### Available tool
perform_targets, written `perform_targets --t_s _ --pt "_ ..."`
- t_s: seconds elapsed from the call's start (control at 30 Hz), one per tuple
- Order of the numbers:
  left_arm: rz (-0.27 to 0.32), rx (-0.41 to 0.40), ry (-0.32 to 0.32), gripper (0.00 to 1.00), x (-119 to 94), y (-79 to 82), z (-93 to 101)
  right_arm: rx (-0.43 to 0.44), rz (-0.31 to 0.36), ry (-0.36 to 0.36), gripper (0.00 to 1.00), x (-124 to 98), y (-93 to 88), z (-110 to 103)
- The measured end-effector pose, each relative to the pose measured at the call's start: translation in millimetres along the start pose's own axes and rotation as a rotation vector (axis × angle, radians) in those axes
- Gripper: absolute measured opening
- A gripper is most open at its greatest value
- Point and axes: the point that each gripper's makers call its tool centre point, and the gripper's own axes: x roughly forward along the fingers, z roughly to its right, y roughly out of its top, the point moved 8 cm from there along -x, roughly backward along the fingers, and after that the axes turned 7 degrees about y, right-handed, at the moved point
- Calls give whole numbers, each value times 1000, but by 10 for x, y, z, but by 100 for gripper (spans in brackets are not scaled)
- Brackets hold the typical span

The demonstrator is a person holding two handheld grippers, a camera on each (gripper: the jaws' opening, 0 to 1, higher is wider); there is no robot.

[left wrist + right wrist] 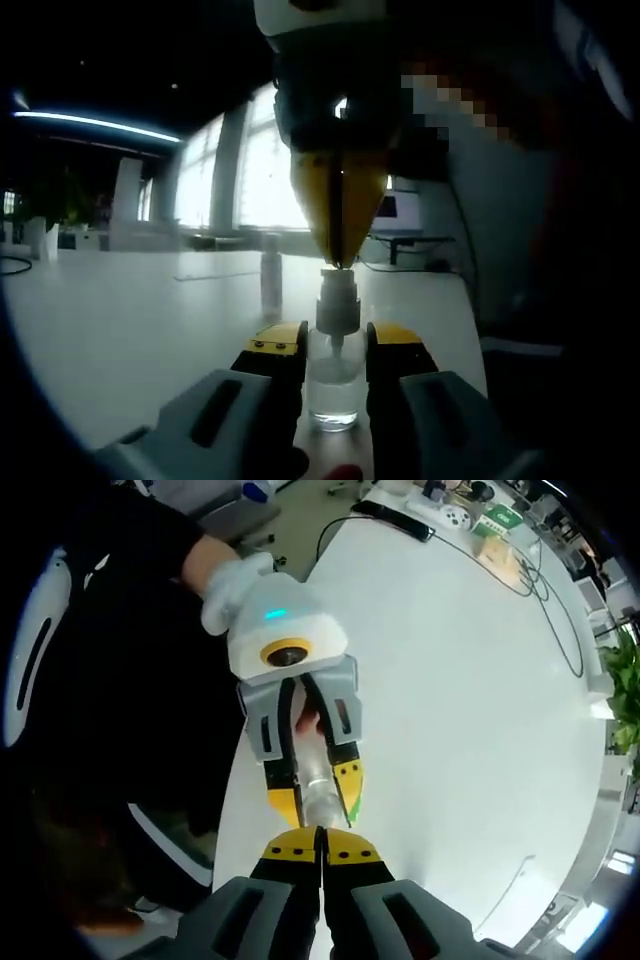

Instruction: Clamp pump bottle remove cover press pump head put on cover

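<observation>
A small clear pump bottle [334, 385] stands on the white table [130, 330], clamped between the yellow-tipped jaws of my left gripper [337, 345]. From above, my right gripper [340, 255] comes down with its jaws shut, its tips touching the bottle's grey pump head [338, 292]. In the right gripper view my right gripper [321, 848] is shut, pointing down at the bottle [318, 780] held by my left gripper [318, 798]. A translucent cylinder [270, 278], likely the cover, stands on the table behind the bottle.
A gloved hand [235, 585] holds the left gripper, dark-clothed body at the left. The white table [450, 680] stretches away; cables [540, 590], a black item [395, 520] and a green box [500, 520] lie at its far end. A plant [625, 680] stands beyond.
</observation>
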Motion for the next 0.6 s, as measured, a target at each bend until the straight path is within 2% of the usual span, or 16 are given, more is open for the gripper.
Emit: perform_targets --t_s 0.43,0.6 --pt "2 5 0 14 -1 -2 -7 -24 -18 -8 0 -68 20 -5" --pt "2 5 1 15 2 -6 -17 0 -10 -4 0 -75 5 13"
